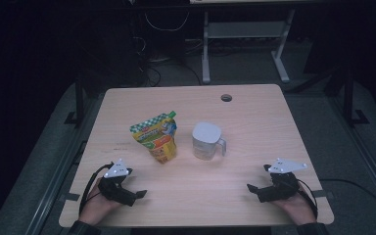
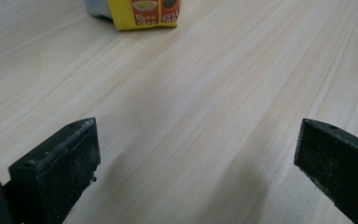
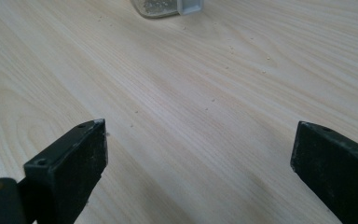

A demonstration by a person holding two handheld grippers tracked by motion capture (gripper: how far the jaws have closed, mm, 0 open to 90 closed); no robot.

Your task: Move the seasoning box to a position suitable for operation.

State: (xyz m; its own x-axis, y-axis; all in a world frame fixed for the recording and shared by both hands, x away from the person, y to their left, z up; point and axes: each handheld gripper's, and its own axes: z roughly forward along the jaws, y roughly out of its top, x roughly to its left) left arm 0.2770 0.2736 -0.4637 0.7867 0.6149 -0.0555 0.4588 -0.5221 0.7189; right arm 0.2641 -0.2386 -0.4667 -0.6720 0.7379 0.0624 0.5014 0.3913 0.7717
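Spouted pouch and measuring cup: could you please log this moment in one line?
left gripper: open, empty | right gripper: open, empty | spouted pouch: upright, untouched | measuring cup: beside pouch, apart | table

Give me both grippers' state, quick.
Left gripper: open, holding nothing, on the table.
Right gripper: open, holding nothing.

One pouch (image 1: 155, 137), one lidded jug (image 1: 207, 141) and two tools on one table (image 1: 245, 117).

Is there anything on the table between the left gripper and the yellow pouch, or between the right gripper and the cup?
Nothing visible. Bare wood lies between the open left gripper and the pouch, and between the open right gripper and the cup. Pouch and cup stand side by side, apart.
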